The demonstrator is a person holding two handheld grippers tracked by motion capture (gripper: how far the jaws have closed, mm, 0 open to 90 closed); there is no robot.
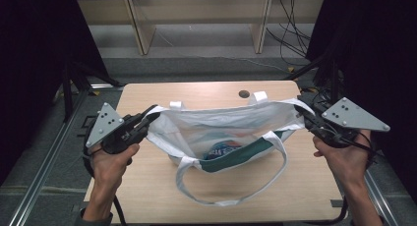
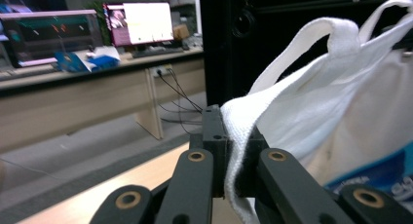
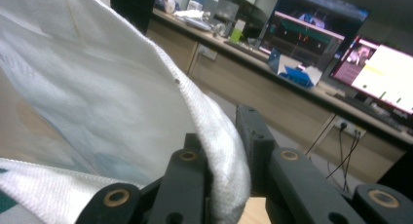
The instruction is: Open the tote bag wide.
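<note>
Two tongs are seen clamped on opposite ends of a white tote bag (image 1: 231, 125). The left tongs (image 1: 150, 117) are closed on the bag's left rim; in the left gripper view the white woven edge is pinched between the two black jaws of the left tongs (image 2: 233, 151), with the cloth running down past them. The right tongs (image 1: 304, 117) are closed on the bag's right rim, and in the right gripper view a fold of the same cloth is held between the jaws of the right tongs (image 3: 226, 151). Each tool is held by a hand, the left hand (image 1: 110, 164) and the right hand (image 1: 344, 155), at either side of the desk (image 1: 147, 196).

The bag's mouth is held stretched wide between the tongs, above the middle of the desk. A dark green band (image 1: 241, 155) is seen along the near rim, and a blue-and-white packet (image 1: 222, 150) lies inside. One white handle (image 1: 236, 191) loops down onto the desk toward the person; the other handle (image 1: 259, 97) stands at the far rim.
</note>
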